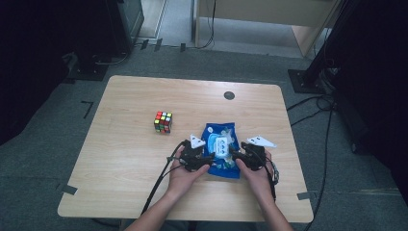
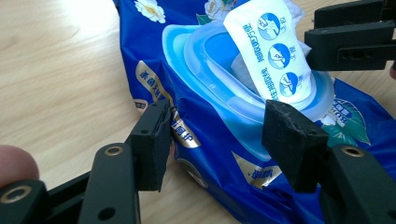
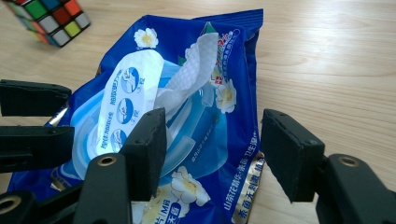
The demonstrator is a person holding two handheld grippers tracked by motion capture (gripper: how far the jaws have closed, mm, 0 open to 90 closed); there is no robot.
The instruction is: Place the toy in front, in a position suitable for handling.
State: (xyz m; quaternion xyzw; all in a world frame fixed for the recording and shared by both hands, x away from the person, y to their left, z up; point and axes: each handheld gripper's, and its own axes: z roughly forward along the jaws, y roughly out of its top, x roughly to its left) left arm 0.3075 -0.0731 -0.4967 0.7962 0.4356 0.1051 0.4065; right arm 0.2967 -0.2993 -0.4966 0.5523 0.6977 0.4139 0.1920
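A blue wet-wipes pack (image 1: 222, 144) lies flat on the wooden table (image 1: 134, 96), and its white label flap (image 3: 125, 105) is peeled up with a wipe (image 3: 194, 65) sticking out of the opening. My left gripper (image 2: 224, 135) is shut on the pack's (image 2: 219, 154) left side; one pad (image 2: 156, 144) presses the crinkled foil edge and the other sits against the light-blue lid ring (image 2: 210, 70). My right gripper (image 3: 215, 149) stands open over the pack's (image 3: 224, 140) right side, which lies between its pads. In the high view the left gripper (image 1: 208, 159) and right gripper (image 1: 236, 156) flank the pack.
A Rubik's cube (image 1: 163, 121) stands left of the pack and behind it, also seen as the cube (image 3: 46, 16) in the right gripper view. A dark round grommet (image 1: 229, 95) sits near the table's far edge. Cables (image 1: 159, 183) trail back from the left gripper.
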